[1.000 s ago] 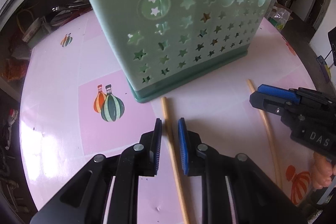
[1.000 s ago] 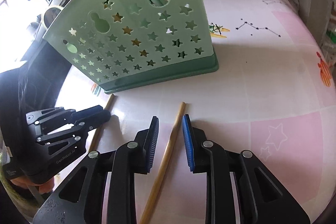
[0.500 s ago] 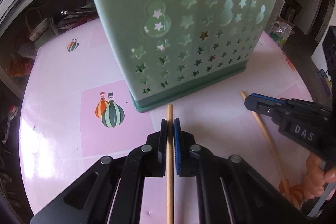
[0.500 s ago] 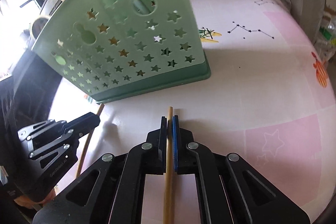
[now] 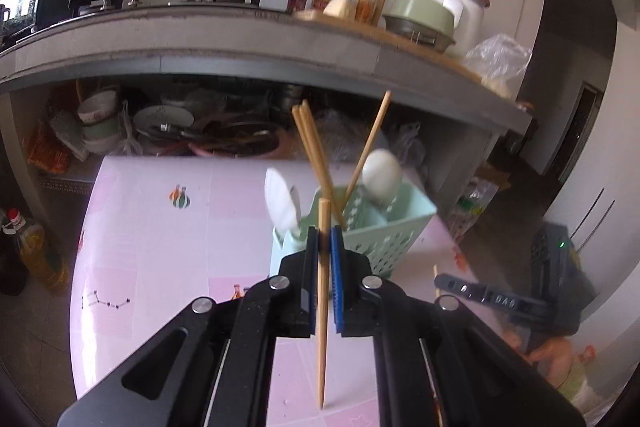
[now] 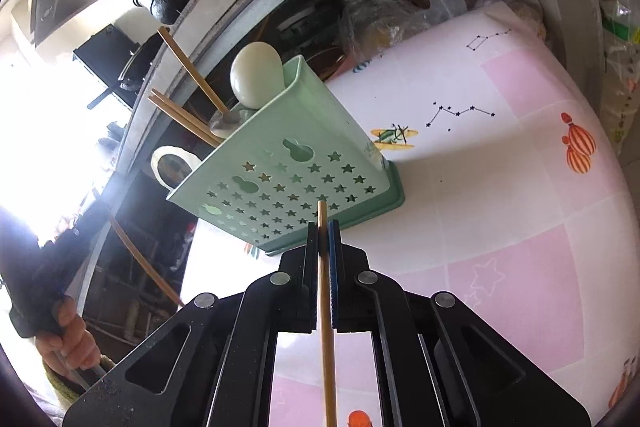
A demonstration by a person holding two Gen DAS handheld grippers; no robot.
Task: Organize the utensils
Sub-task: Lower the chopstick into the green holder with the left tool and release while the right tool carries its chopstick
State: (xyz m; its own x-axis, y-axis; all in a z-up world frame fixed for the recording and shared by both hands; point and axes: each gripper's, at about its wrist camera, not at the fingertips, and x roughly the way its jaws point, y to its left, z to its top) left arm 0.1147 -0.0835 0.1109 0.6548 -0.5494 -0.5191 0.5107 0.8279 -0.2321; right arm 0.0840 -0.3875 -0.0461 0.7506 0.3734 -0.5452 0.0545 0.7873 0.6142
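My left gripper (image 5: 325,243) is shut on a wooden chopstick (image 5: 322,307) and holds it up in the air, above and in front of the green star-punched utensil caddy (image 5: 384,231). My right gripper (image 6: 323,241) is shut on a second chopstick (image 6: 326,327), raised before the same caddy (image 6: 296,179). The caddy stands on the pink table and holds several chopsticks (image 5: 316,151) and white spoons (image 5: 382,175). The right gripper shows in the left wrist view (image 5: 492,297).
The round pink table (image 6: 500,187) carries the caddy. Behind it runs a grey counter (image 5: 240,31) with pots, bottles and bowls on top and dishes on the shelf beneath. An oil bottle (image 5: 36,251) stands on the floor at left.
Both grippers have lifted their chopsticks off the table and risen well above it. The caddy now looks smaller and lower in both views.
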